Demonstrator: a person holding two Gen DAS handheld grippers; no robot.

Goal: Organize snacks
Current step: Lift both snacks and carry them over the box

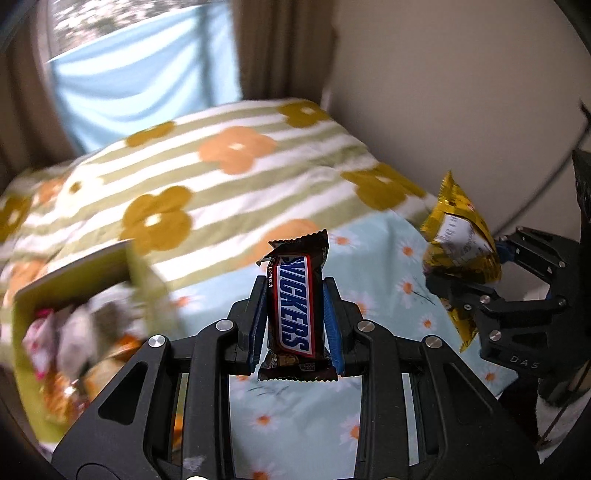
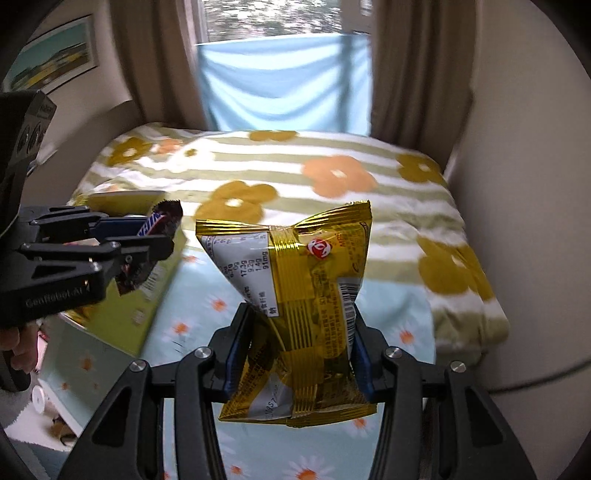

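My left gripper (image 1: pixel 295 325) is shut on a brown Snickers bar (image 1: pixel 293 306) and holds it upright above the bed. It also shows at the left of the right wrist view (image 2: pixel 162 240), with the Snickers bar (image 2: pixel 162 221) in it. My right gripper (image 2: pixel 295 343) is shut on a gold snack bag (image 2: pixel 299 295) held in the air. In the left wrist view the right gripper (image 1: pixel 461 273) is at the right with the gold bag (image 1: pixel 458 240). A green box (image 1: pixel 74 332) with several wrapped snacks lies at the left, below and left of the Snickers bar.
A light blue daisy sheet (image 1: pixel 369 258) covers the bed, with a striped flower blanket (image 1: pixel 221 173) behind it. Brown curtains (image 2: pixel 413 74) and a window (image 2: pixel 273 18) stand behind the bed. A wall (image 1: pixel 461 92) runs along the right. The green box (image 2: pixel 155 291) is at the left.
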